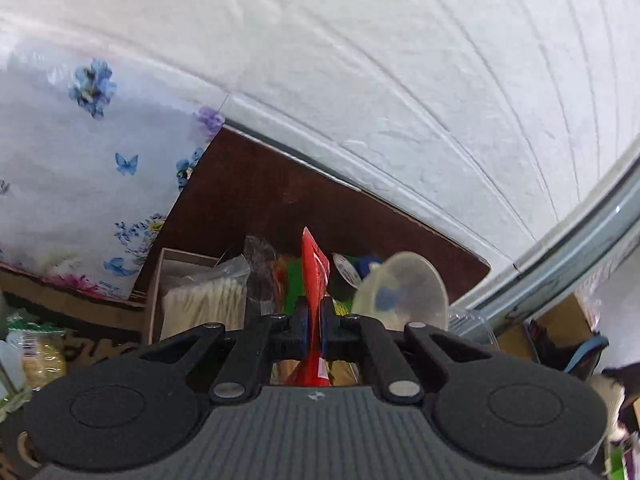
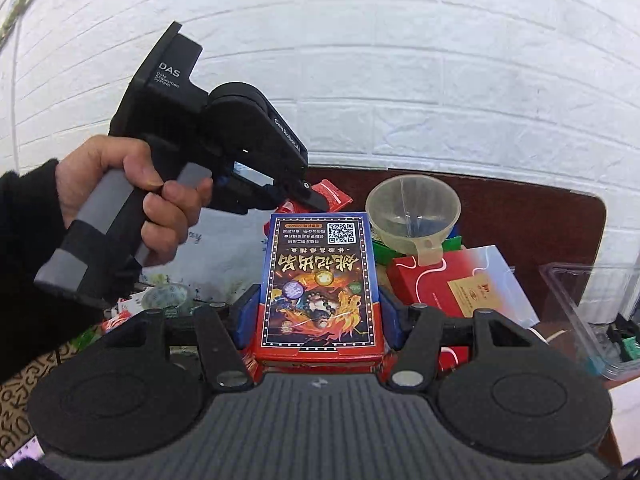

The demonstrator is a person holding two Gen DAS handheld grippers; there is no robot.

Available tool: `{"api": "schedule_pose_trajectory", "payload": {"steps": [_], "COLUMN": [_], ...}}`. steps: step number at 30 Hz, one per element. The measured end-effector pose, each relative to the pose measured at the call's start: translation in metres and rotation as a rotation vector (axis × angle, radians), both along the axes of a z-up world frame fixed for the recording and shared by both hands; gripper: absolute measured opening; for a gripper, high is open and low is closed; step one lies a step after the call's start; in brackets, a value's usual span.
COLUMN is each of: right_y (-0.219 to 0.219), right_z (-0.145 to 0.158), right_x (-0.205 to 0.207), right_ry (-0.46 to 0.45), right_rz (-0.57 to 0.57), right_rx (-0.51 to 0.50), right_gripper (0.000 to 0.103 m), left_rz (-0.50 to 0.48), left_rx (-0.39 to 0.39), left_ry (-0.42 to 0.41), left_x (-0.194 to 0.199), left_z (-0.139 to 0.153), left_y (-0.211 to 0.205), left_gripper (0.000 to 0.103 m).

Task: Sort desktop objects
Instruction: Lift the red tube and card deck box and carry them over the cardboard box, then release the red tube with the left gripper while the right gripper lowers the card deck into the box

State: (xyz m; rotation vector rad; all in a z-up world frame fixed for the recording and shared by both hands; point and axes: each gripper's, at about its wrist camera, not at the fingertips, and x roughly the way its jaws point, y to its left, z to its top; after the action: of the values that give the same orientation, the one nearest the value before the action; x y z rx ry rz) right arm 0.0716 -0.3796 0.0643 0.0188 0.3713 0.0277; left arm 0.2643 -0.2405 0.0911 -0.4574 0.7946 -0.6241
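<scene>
My left gripper (image 1: 315,316) is shut on a thin red packet (image 1: 314,276), held edge-on above the cluttered desk. In the right wrist view that same gripper (image 2: 310,196) hangs over the pile with the red packet (image 2: 332,196) in its tips. My right gripper (image 2: 318,312) is shut on a card box (image 2: 318,280) with a dark, fiery picture and a QR code, held flat between the blue pads. A clear plastic funnel (image 2: 414,212) lies just right of the box; it also shows in the left wrist view (image 1: 404,292).
A red and white box (image 2: 460,280) and green boxes (image 2: 452,244) lie under the funnel. A clear plastic tray (image 2: 592,304) stands at right. A box with cotton swabs (image 1: 204,300) sits at left. A floral cloth (image 1: 80,180) and the white brick wall (image 2: 400,60) bound the brown desk (image 1: 260,192).
</scene>
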Motion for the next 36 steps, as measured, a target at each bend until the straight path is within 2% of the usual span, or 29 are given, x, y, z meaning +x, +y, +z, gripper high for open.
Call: {"api": "schedule_pose_trajectory", "payload": {"steps": [3,10,16,19,21,26,30,36], "right_y": [-0.002,0.008,0.009,0.01,0.01,0.012,0.012,0.006], "right_z": [-0.006,-0.013,-0.013,-0.013,-0.013,-0.012,-0.014,-0.02], "right_x": [0.019,0.039,0.051,0.051,0.05,0.05,0.056,0.058], "right_ry": [0.008,0.026,0.021,0.02,0.024,0.032,0.06,0.068], "right_rz": [-0.025,-0.046,-0.08,-0.08,-0.076,-0.055,-0.049,-0.079], "right_rx": [-0.003,-0.088,-0.12,-0.133,-0.131,-0.123,-0.13,-0.108], "right_gripper": [0.058,0.058,0.058,0.059,0.058,0.058,0.059,0.064], "left_rz": [0.0,-0.004,-0.021,-0.033,-0.04,-0.052,-0.05,-0.065], "left_rx": [0.005,-0.001,-0.01,-0.028,-0.043,-0.014,-0.025,-0.006], "left_ry": [0.012,0.052,0.025,0.008,-0.012,-0.087,-0.104,-0.16], "left_x": [0.013,0.033,0.034,0.032,0.03,0.022,0.018,0.009], "left_z": [-0.01,-0.032,-0.033,-0.029,-0.025,-0.014,-0.009,-0.004], "left_y": [-0.004,-0.004,-0.006,-0.004,0.0,0.0,0.0,0.004], "left_gripper": [0.003,0.003,0.004,0.014,0.025,0.026,0.042,0.054]}}
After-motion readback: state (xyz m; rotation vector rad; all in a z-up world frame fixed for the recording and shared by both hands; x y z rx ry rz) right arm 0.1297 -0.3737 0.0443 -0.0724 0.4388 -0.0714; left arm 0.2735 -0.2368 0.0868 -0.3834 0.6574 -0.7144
